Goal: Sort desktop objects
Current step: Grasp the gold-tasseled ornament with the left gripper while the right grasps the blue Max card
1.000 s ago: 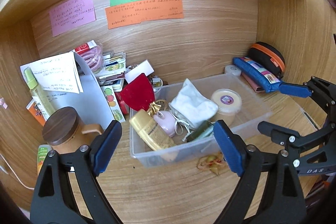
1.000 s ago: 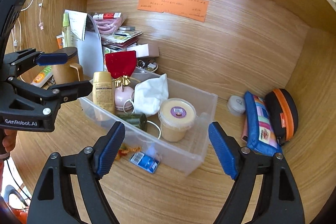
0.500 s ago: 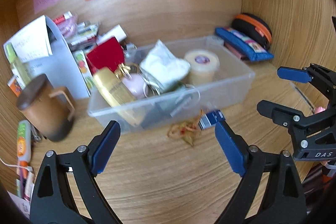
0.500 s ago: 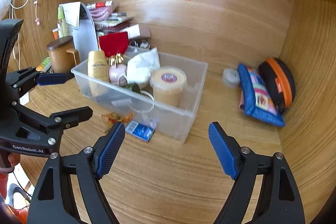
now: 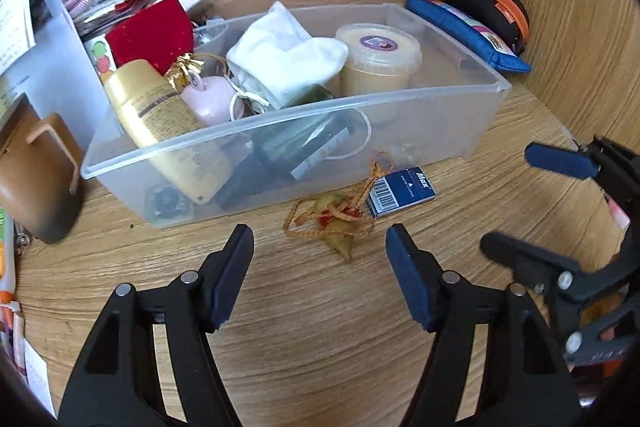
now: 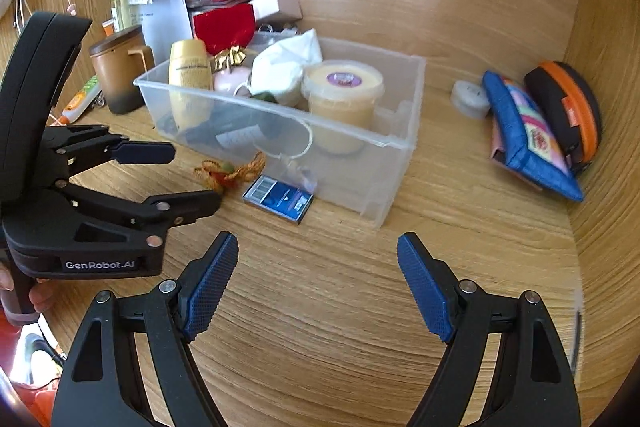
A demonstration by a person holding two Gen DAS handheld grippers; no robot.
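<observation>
Wood-grain desk surface (image 5: 328, 327) is seen beneath a clear rectangular plastic bin (image 5: 400, 99), which is filled with a gold bottle (image 5: 160, 115), a white cloth pouch (image 5: 284, 55) and a lidded beige tub (image 5: 378, 61). A blue zip pouch (image 6: 524, 135) and a black-and-orange case (image 6: 568, 107) are set against the right wall. Just before the bin's front wall, a small blue box (image 5: 402, 191) and a tangled gold-and-red cord ornament (image 5: 334, 221) are laid side by side. The left gripper (image 5: 320, 251) is held over the ornament with fingers spread and empty; the right gripper (image 6: 318, 263) is likewise spread, gripping nothing.
</observation>
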